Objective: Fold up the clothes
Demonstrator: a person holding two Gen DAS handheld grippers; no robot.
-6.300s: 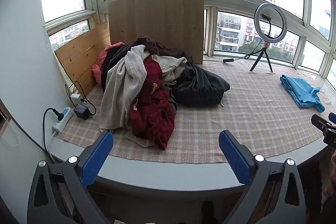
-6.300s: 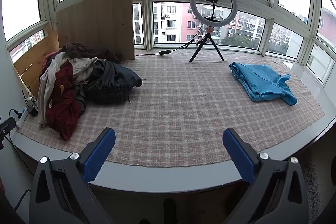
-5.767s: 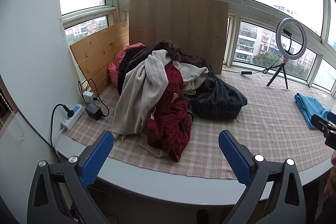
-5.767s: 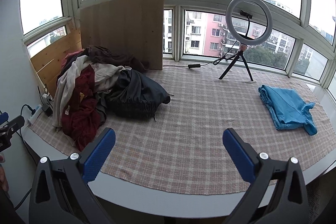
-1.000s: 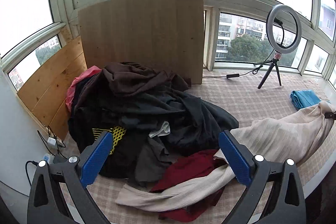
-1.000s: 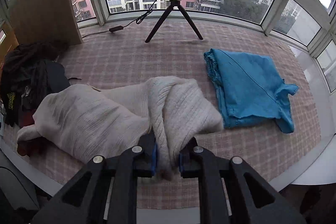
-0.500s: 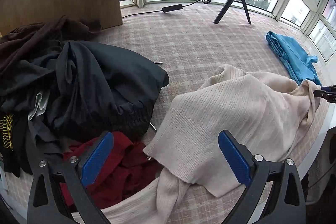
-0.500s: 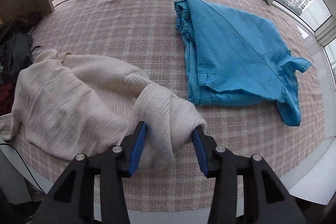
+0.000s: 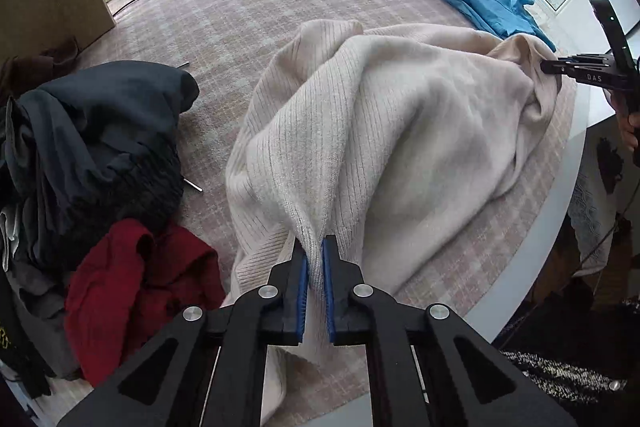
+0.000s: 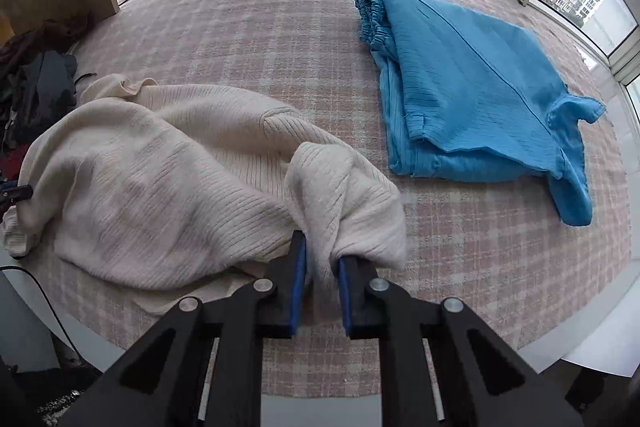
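**Cream knit pinched at both ends**

The left tool (image 9: 314, 255) is clamped on a fold of the ribbed cream sweater (image 9: 400, 131). The right tool (image 10: 320, 267) is closing, a bunched woolly fold between its blue pads. The sweater lies rumpled on the checked woven mat (image 10: 280, 39), beside folded blue pleated cloth (image 10: 472, 91).

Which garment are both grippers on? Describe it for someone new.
On the checked mat along the bay window, between the dark pile and the folded blue garment, lies a sweater. It is the only cream, ribbed-knit piece, spread out and crumpled.
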